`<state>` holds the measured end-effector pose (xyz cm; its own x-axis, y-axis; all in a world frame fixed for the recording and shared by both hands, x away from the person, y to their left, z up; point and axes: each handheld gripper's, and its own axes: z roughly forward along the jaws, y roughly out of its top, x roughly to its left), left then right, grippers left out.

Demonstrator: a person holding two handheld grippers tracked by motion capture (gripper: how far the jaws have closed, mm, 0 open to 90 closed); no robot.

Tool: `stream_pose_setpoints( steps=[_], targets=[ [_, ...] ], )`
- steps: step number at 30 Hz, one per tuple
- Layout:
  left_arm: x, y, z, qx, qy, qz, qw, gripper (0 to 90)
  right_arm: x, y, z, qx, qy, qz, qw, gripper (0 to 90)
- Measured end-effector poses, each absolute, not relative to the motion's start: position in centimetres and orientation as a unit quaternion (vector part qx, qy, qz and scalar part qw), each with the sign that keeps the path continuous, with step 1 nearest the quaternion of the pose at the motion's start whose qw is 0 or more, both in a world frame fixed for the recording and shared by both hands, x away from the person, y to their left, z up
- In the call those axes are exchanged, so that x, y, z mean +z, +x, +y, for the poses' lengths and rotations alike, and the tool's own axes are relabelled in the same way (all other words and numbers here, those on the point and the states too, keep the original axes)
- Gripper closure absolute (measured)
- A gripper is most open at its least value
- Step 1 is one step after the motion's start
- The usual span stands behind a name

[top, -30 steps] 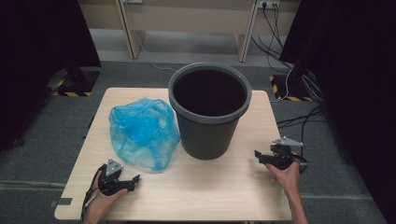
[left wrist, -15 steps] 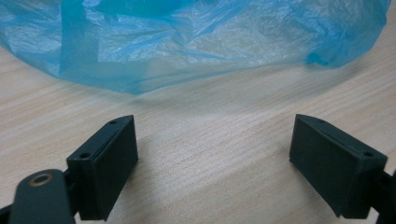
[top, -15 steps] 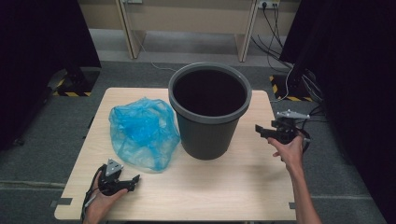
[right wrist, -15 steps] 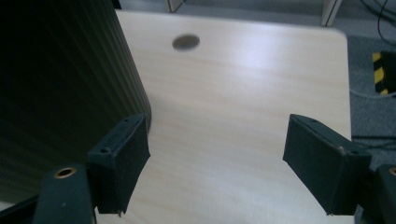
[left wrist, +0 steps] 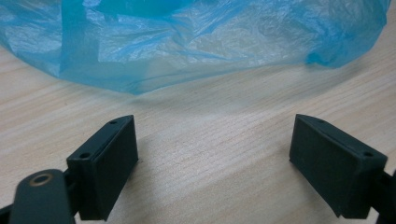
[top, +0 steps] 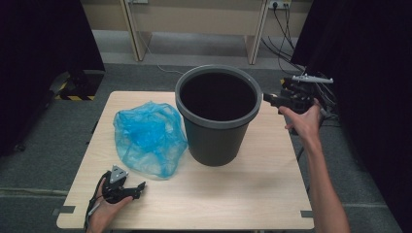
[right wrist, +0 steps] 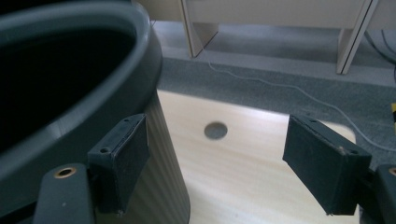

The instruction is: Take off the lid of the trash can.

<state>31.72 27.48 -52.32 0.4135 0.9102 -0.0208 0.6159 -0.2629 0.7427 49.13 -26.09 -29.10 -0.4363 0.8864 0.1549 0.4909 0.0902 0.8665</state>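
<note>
Dark grey round plastic bin (top: pixel 217 116) stands upright mid-table on the light wooden table (top: pixel 252 189). Interior reads as plain black from the high view; can't tell whether anything is in it, too dark to resolve the bottom.

Crumpled translucent blue plastic bag (top: pixel 148 137) lies on the table just left of the bin, its right edge touching or nearly touching the bin wall. It sits puffed up, with darker blue folds in the middle. Whether the bag holds anything can't be told through the creases.

Left gripper (top: pixel 127 190): resting low at the near-left table corner, held in the person's left hand (top: pixel 104 213), jaws pointing toward the bag's near edge. In the left gripper view the jaws stand wide apart over bare wood, nothing between them; the bag's hem (left wrist: pixel 187 51) is just ahead of the tips, not touching.

Right gripper (top: pixel 272 99): held up off the table in the person's right hand (top: pixel 303 121), level with the bin rim on its right side, pointing left at it. Right gripper view: jaws spread wide and empty, the left jaw just beside the ribbed outer wall (right wrist: pixel 161 154) under the rim, no clamp on it. A round hole (right wrist: pixel 215 130) in the tabletop shows between the jaws.
</note>
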Motion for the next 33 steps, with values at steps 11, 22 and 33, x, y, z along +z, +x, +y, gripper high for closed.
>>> stream_pose_setpoints(
  steps=[11,22,33],
  targets=[
    [-52.3,31.7,27.5,0.212,0.766,0.498,0.347,14.2,-25.1,51.6,-22.9,0.453,0.462,0.735,0.203,27.9],
    [-52.3,31.7,27.5,0.212,0.766,0.498,0.347,14.2,-25.2,54.3,-19.6,0.358,0.468,0.79,0.168,45.9],
    [-52.3,31.7,27.5,0.212,0.765,0.499,0.347,14.2,-24.4,54.9,-18.5,0.323,0.456,0.812,0.17,76.6]
  ],
)
